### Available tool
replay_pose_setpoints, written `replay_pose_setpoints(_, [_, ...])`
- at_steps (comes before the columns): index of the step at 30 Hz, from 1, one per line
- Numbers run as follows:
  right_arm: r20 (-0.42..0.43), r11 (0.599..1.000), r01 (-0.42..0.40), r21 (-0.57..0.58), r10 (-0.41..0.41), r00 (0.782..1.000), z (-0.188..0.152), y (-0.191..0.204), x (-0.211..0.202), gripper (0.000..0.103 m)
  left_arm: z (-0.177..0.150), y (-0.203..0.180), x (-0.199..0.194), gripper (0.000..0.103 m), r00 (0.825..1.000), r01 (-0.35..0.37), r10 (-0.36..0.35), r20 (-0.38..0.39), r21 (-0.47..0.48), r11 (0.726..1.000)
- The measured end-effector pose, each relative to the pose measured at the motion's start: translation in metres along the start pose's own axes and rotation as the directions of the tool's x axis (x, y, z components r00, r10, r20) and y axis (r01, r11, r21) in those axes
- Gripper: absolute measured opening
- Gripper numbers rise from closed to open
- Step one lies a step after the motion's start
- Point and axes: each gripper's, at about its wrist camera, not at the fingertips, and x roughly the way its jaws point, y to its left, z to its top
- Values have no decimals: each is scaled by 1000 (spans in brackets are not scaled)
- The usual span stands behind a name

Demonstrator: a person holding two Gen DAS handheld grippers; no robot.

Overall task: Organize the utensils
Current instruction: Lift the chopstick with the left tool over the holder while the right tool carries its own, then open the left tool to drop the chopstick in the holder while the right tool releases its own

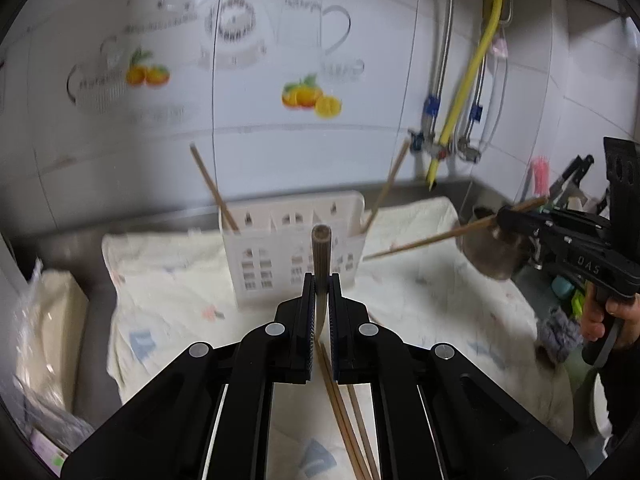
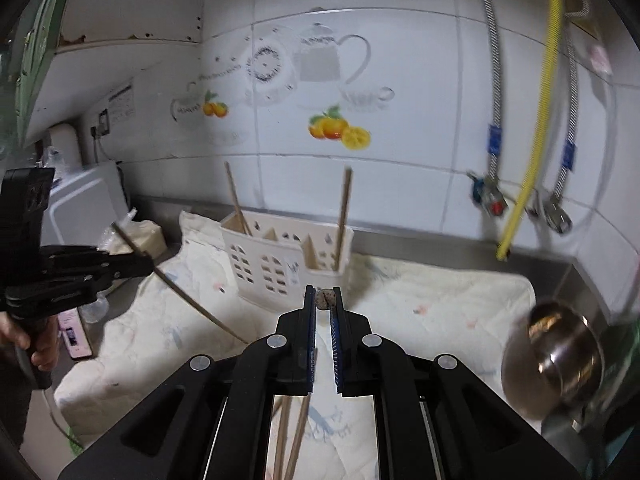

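Observation:
My left gripper is shut on a wooden chopstick that points away from the camera, end-on. My right gripper is shut on another chopstick, also seen end-on. Each view shows the other gripper holding its chopstick in the air: the right one with its stick, the left one with its stick. Ahead stands a white slotted utensil holder on a pale cloth. One chopstick leans in its left compartment and one in its right. Loose chopsticks lie on the cloth below the grippers.
A steel pot sits at the right edge of the cloth. Braided hoses and a yellow hose hang on the tiled wall at the right. Bagged goods and a white appliance stand on the left. A hand grips the right tool's handle.

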Motion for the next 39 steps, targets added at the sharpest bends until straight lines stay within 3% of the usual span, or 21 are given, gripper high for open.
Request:
replay_pose_setpoints(6, [-8, 998, -58, -27, 57, 998, 32, 0, -4, 7, 48, 4, -28, 5, 995, -33, 29, 100, 37, 999])
replay_pose_setpoints(9, [-2, 997, -51, -52, 51, 999, 47, 1, -5, 7, 74, 9, -37, 5, 987, -53, 47, 152, 35, 998])
replay_pose_setpoints(14, [-26, 996, -30, -90, 28, 999, 65, 3, 9, 7, 99, 22, -28, 5, 980, -99, 95, 176, 19, 995])
replay_pose_setpoints(27, [-207, 991, -17, -132, -11, 978, 81, 8, 83, 7, 92, 63, 58, 5, 997, -83, 84, -2, -78, 993])
replay_pose_setpoints(39, [-267, 996, -9, -94, -17, 964, 80, 1, 121, 7, 81, 73, 95, 5, 995, -70, 60, -84, -120, 990])
